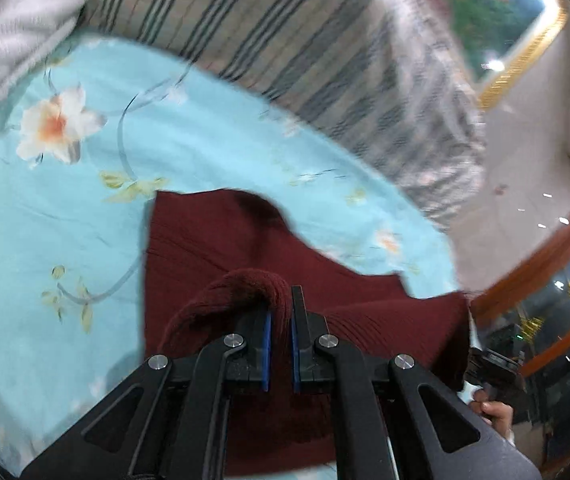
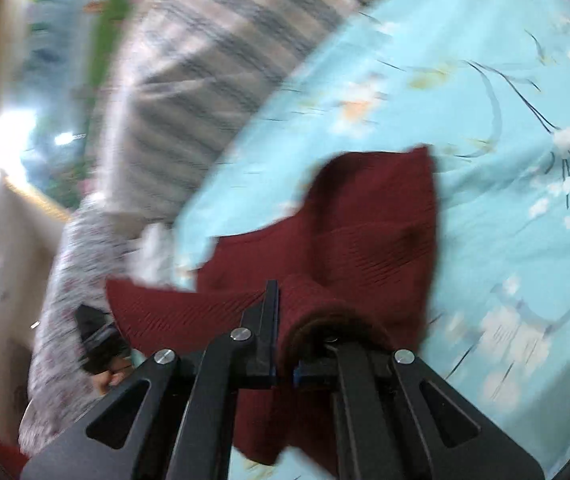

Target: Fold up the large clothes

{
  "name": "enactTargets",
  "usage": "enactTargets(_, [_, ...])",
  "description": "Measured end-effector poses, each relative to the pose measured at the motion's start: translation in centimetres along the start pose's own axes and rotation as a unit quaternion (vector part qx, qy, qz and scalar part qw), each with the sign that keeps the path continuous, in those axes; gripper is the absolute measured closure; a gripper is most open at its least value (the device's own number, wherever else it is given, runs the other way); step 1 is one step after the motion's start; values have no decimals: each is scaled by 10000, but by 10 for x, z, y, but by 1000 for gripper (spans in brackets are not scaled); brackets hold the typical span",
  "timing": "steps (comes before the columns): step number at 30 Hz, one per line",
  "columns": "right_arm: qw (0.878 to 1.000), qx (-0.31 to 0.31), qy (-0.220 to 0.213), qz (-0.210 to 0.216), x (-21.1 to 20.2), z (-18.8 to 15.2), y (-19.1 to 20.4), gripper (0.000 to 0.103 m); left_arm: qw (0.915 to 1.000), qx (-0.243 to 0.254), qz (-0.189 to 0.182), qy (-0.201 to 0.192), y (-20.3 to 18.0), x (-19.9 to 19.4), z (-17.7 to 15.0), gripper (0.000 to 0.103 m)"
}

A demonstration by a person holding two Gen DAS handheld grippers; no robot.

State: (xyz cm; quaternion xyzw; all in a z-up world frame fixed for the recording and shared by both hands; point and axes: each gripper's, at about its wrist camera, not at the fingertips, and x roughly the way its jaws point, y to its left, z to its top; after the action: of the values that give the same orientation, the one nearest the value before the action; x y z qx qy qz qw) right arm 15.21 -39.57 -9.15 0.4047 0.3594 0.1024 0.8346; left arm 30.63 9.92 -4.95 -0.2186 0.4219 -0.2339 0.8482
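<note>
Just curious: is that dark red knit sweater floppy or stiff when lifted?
Probably floppy: the dark red knit sweater sags between the left gripper and right gripper. Its ribbed fabric bunches thickly at the pinches, so it likely grips well rather than slipping.

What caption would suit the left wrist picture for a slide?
Left gripper pinches a fold of dark red knit garment above a light blue floral bedsheet.
</note>
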Motion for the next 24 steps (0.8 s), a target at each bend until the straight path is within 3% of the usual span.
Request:
enactTargets(3, [9996,229,106,-90,18,7,-19,98,9995,-213,148,201,24,35,7,97])
enactTargets(8, [9991,401,113,49,20,11,-29,98,9987,-333,156,355,42,59,9,96])
enactTargets(12, [9972,694,142,257,15,10,-33,96,9982,-431,89,416,47,55,7,92])
enactTargets(15, [9973,701,-74,219,-4,5,-26,86,9988,-359,20,341,37,31,-3,78])
enactTargets(16, [9977,645,-183,137,-12,3,-22,80,9993,-244,25,287,31,20,-9,72])
enactTargets(18, [9980,391,-485,-70,-32,-3,-10,55,9997,28,18,229,14,4,-18,70])
enactTargets(20, [9976,-163,-654,-185,-45,-16,13,55,9990,319,-154,284,-8,-6,-32,70])
enactTargets(22, [9960,-827,-314,95,-34,-30,44,55,9961,614,-416,478,-34,-3,-46,70])
enactTargets(24, [9916,-1278,144,110,-11,-40,66,55,9921,896,-506,723,-56,11,-55,69])
